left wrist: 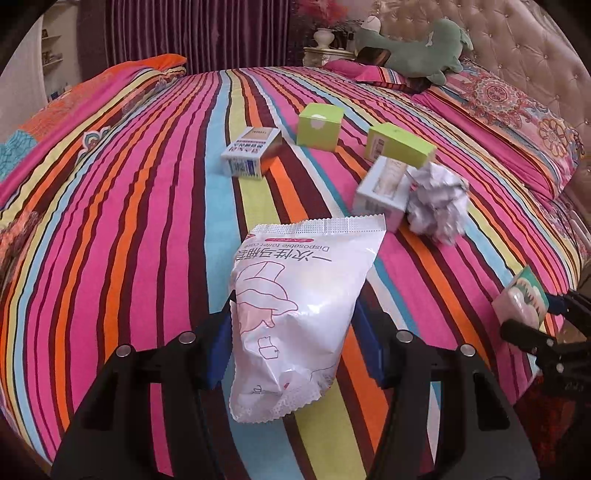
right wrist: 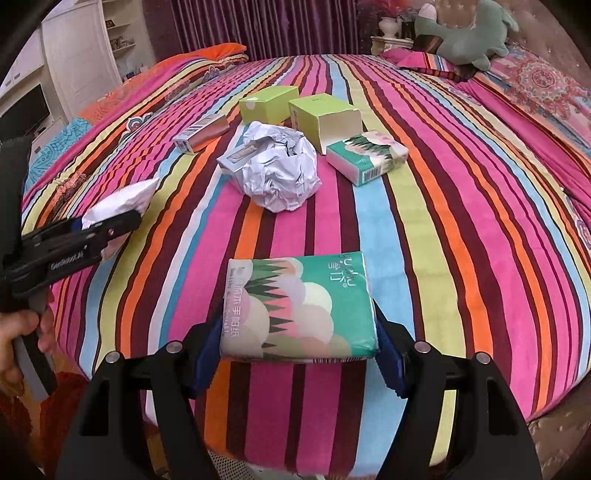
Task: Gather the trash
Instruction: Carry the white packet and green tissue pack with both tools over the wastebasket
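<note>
My left gripper (left wrist: pixel 291 343) is shut on a white plastic packet (left wrist: pixel 295 310) printed with pink line drawings, held above the striped bed (left wrist: pixel 110 221). It also shows in the right wrist view (right wrist: pixel 118 201) at the left. My right gripper (right wrist: pixel 299 347) is shut on a green tissue pack (right wrist: pixel 299 306), also seen in the left wrist view (left wrist: pixel 524 299) at the right edge. On the bed lie a crumpled paper ball (right wrist: pixel 280 173), a second green tissue pack (right wrist: pixel 367 157), two lime-green boxes (right wrist: pixel 269 103), and two small pale boxes (right wrist: pixel 201 133).
A green plush toy (left wrist: pixel 417 48) lies on patterned pillows by the padded headboard (left wrist: pixel 517 44). Purple curtains (left wrist: pixel 184 29) hang behind the bed. A white cabinet (right wrist: pixel 85 55) and a dark screen (right wrist: pixel 26 110) stand at the left.
</note>
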`<act>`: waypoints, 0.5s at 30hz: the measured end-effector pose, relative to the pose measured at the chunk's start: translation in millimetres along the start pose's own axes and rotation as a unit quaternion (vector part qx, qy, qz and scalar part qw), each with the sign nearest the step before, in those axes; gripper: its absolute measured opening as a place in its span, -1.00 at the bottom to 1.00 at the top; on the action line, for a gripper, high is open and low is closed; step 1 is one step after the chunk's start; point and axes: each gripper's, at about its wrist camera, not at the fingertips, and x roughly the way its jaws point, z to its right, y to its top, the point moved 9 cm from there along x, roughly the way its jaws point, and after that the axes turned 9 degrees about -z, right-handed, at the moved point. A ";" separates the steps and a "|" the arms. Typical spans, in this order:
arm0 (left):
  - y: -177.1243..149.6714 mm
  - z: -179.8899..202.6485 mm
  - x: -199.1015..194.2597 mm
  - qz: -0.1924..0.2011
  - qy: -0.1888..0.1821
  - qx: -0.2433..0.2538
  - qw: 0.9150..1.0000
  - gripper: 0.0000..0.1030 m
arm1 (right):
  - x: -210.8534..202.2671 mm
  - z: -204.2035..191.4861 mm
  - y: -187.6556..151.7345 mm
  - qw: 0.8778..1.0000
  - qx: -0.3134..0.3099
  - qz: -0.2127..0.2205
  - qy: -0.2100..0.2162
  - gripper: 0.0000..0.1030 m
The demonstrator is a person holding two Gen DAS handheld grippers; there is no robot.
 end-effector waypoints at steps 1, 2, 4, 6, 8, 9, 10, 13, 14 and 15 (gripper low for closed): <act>-5.4 1.5 -4.2 0.001 0.000 0.002 1.000 0.11 | -1.7 -0.1 -2.1 1.000 0.000 0.001 0.000 0.31; -9.5 2.7 -7.9 0.003 0.001 0.003 1.000 0.11 | -4.0 -0.7 -3.6 1.000 0.000 0.002 -0.001 0.31; -18.7 5.3 -16.1 0.006 -0.002 0.001 1.000 0.11 | -10.6 -1.8 -8.1 1.000 -0.001 0.006 -0.001 0.31; -27.7 8.2 -24.2 0.008 -0.003 0.002 1.000 0.11 | -17.8 -2.8 -13.0 1.000 -0.002 0.011 -0.002 0.31; -36.2 11.5 -30.9 0.009 -0.003 0.006 1.000 0.11 | -22.6 -2.9 -17.8 1.000 -0.002 0.014 -0.003 0.31; -39.7 12.9 -33.8 0.010 -0.003 0.008 1.000 0.11 | -26.3 -3.2 -22.0 1.000 -0.001 0.016 -0.002 0.31; -44.7 15.0 -37.7 0.011 -0.003 0.009 1.000 0.11 | -28.0 -3.6 -24.8 1.000 0.000 0.016 -0.001 0.31; -59.7 20.9 -47.2 0.013 -0.006 0.010 1.000 0.11 | -34.3 -5.1 -35.7 1.000 0.001 0.017 0.001 0.31; -64.8 22.8 -50.2 0.015 -0.005 0.012 1.000 0.11 | -36.1 -5.7 -39.1 1.000 0.000 0.016 0.001 0.31; -70.2 25.1 -53.2 0.015 -0.006 0.013 1.000 0.11 | -37.7 -6.0 -41.7 1.000 0.000 0.017 0.001 0.31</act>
